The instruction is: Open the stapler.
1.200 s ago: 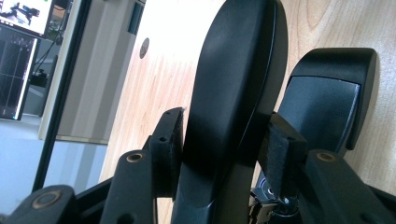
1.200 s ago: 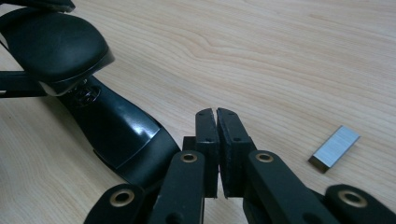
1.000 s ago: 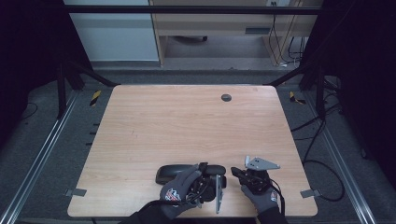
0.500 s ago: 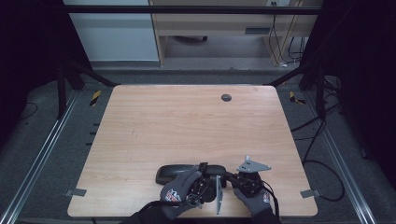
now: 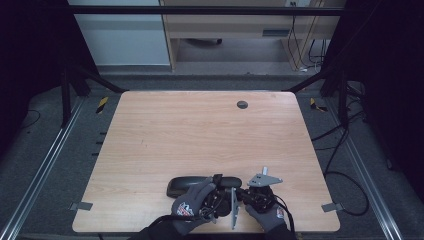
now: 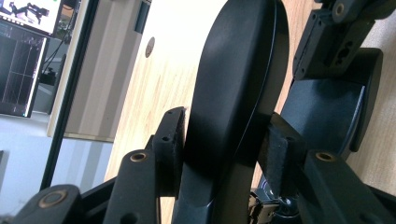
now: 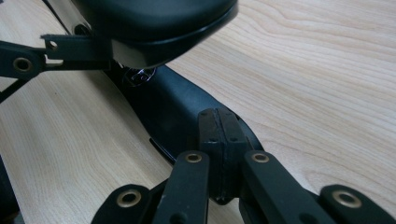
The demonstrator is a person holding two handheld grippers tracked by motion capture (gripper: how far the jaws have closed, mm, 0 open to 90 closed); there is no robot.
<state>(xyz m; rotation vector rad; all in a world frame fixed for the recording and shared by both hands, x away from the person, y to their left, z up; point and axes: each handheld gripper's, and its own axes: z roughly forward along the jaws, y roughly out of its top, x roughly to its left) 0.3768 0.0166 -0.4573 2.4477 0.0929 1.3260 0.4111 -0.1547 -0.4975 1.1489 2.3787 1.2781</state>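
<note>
Two claws at a black hinged case on the near edge of the counter.

My left claw (image 6: 224,154) grips the case's raised lid (image 6: 233,79) across its width, one pad on each side, so the lid's long axis runs straight away from that claw. My right claw (image 7: 218,140) is closed on nothing, its tips touching or just above the lower shell (image 7: 173,107), which lies flat under and beyond them toward the hinge. From above, the case (image 5: 192,184) lies lengthwise across the counter (image 5: 200,130), left of both claws; the left one is nearer. Only a small round grommet (image 5: 242,104) sits elsewhere, far off; nothing blocks the way.
</note>
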